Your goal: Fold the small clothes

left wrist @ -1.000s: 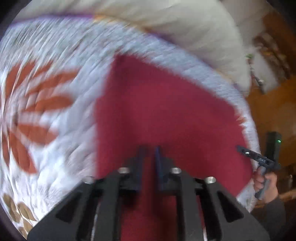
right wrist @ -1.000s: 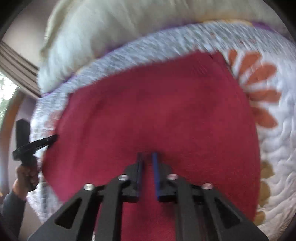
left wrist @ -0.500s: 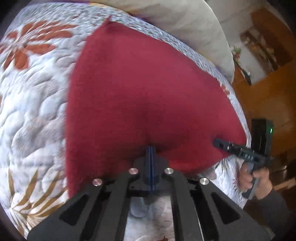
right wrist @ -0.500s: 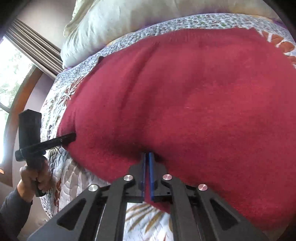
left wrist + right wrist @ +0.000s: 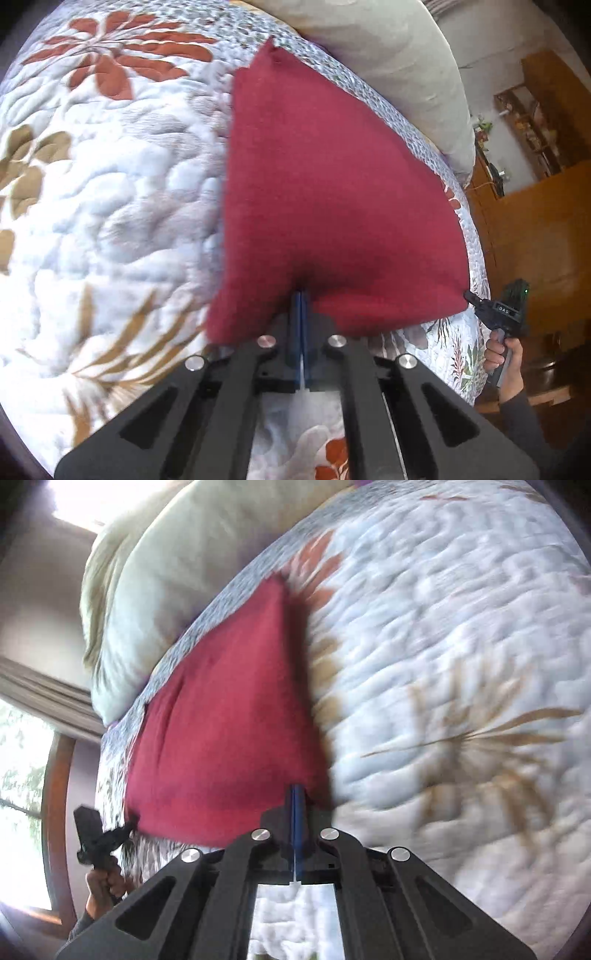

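over the quilt (image 5: 110, 221), each gripper, left (image 5: 301, 295) and right (image 5: 297, 788), pinches the red cloth (image 5: 332, 203); a label reads "das".

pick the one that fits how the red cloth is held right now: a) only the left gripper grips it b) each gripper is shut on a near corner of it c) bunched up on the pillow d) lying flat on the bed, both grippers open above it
b: the left gripper and the right gripper are each shut on a near corner of the red cloth, which stretches between them over the quilt.
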Motion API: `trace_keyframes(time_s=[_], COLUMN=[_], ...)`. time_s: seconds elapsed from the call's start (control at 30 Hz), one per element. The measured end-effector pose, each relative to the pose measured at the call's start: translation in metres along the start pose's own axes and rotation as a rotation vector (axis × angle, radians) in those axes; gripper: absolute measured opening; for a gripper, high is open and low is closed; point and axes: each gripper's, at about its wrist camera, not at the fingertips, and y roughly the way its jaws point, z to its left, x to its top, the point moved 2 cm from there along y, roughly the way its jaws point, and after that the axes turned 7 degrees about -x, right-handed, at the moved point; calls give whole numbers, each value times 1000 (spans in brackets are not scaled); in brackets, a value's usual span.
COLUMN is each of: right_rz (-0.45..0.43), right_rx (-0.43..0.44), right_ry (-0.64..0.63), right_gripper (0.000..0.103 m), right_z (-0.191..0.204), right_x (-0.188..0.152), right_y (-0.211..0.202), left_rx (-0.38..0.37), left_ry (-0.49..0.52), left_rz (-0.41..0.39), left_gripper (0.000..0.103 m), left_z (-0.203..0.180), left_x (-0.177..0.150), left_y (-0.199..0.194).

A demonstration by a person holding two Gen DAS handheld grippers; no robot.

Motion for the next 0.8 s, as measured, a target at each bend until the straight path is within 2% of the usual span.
trace_keyframes(time_s=[0.03,0.07,0.1,0.13,0.2,0.27,0.37,0.4,0.43,0.47,0.5,0.57,0.6,0.63,0.67,0.7,0.73,0.77,0.8], right_rz=[-12,-36,-66,-84,-109,-87,-39,-17,-14,-12,-12,-58,-92,-96,-104,-125,-132,-133,-139], right_rx=[-24,-61,-87,-56,-24,26,41,38,33,52,77,23,-59,-105,-126,-129,-157,-201,-234], right_ry=[-9,-41,-76,-97,-101,-54,21,52,63,83,110,108,77,55,15,-79,-155,-245,-327], right_gripper=[0,7,7,8,8,9,6,3,0,0,0,3,5,10,11,14,27,51,59], right_z=[2,8,20,33,50,62,55,46,41,33,24,18,19,24,34,59,78,102,123], right_x=[1,2,4,9,21,40,54,57,57,59,60,63,63,60,55,45,34,17,0], right_y=[-5,-11,-15,-23,-22,-1,32,45,50,54,53,37,25,19,12,1,-5,-9,-10], left_rx=[-8,-42,-75,-97,-133,-133,-35,9,21,14,-27,-30,-19,16,16,9,-5,-15,-30], left_ry=[-5,6,42,65,59,6,-74,-103,-121,-138,-175,-193,-196,-199,-195,-191,-189,-186,-176], left_rz=[-4,-15,-47,-74,-107,-98,-45,-25,-13,-15,-31,-56,-67,-86,-88,-70,-55,-41,-4], left_gripper=[12,21,37,44,50,51,50,45,27,22,17,20,27,47,49,54,67,75,84], left_z=[-5,-15,-28,-39,-50,-45,-15,1,12,19,29,40,44,47,46,44,41,39,35], left_x=[1,5,10,20,36,62,86,89,88,89,89,90,90,91,93,95,97,101,103], left_y=[-7,-16,-26,-34,-39,-26,4,14,17,17,12,0,-8,-20,-25,-31,-34,-33,-31])
